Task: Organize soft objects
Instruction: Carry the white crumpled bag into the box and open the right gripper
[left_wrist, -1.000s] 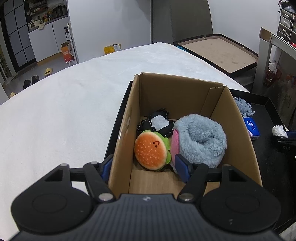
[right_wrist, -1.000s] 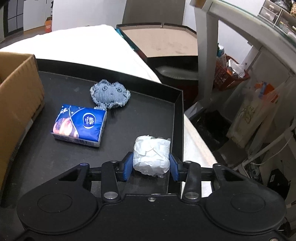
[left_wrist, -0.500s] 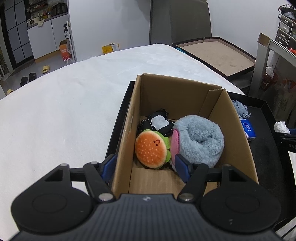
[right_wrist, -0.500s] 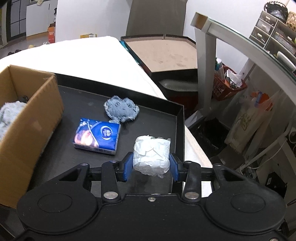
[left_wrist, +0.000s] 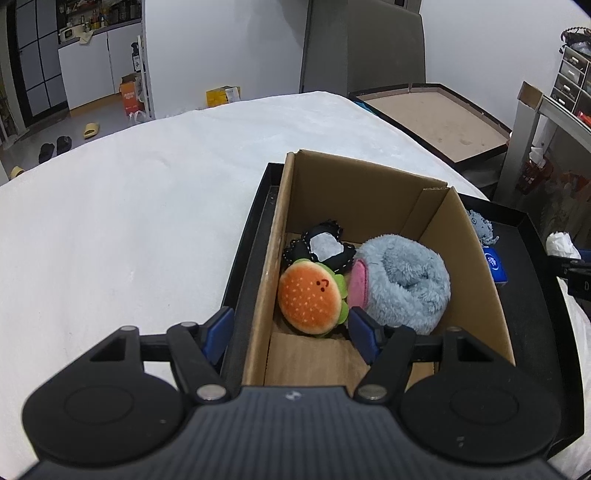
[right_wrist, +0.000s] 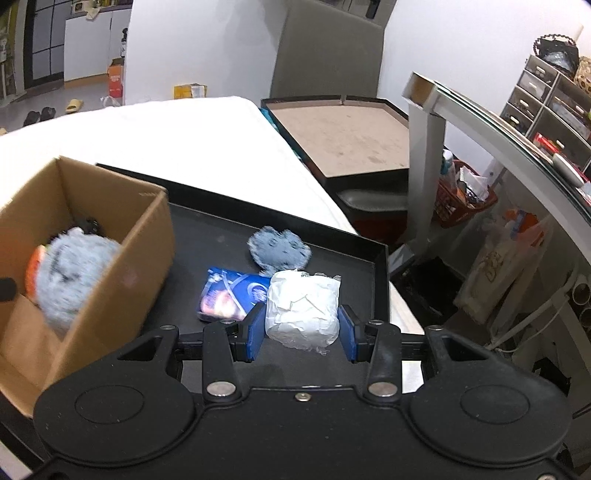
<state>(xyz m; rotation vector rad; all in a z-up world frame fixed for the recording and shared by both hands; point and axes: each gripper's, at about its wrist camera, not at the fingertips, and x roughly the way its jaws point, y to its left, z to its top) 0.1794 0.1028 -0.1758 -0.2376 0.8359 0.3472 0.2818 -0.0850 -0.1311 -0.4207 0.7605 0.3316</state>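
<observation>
An open cardboard box (left_wrist: 369, 184) stands on a black tray (left_wrist: 251, 236). Inside it lie a burger plush (left_wrist: 310, 299), a fluffy blue-grey plush (left_wrist: 406, 284) and a black-and-grey soft piece (left_wrist: 321, 247). My left gripper (left_wrist: 291, 334) straddles the box's near left wall, one finger outside and one inside. Its jaws are closing slightly, and the pads press on nothing. My right gripper (right_wrist: 302, 332) is shut on a white crumpled wad (right_wrist: 303, 306), held above the tray (right_wrist: 380, 280). Below it lie a blue tissue pack (right_wrist: 229, 299) and a grey denim patch (right_wrist: 279, 249).
The tray rests on a white padded surface (left_wrist: 129, 221). A second shallow tray with a brown floor (right_wrist: 351, 136) lies beyond it. To the right are a grey table leg (right_wrist: 424, 155), a red basket (right_wrist: 461, 199) and hanging bags.
My right gripper has risen with the white wad and swung left, bringing the cardboard box into its view. The left gripper has stayed almost still over the box wall.
</observation>
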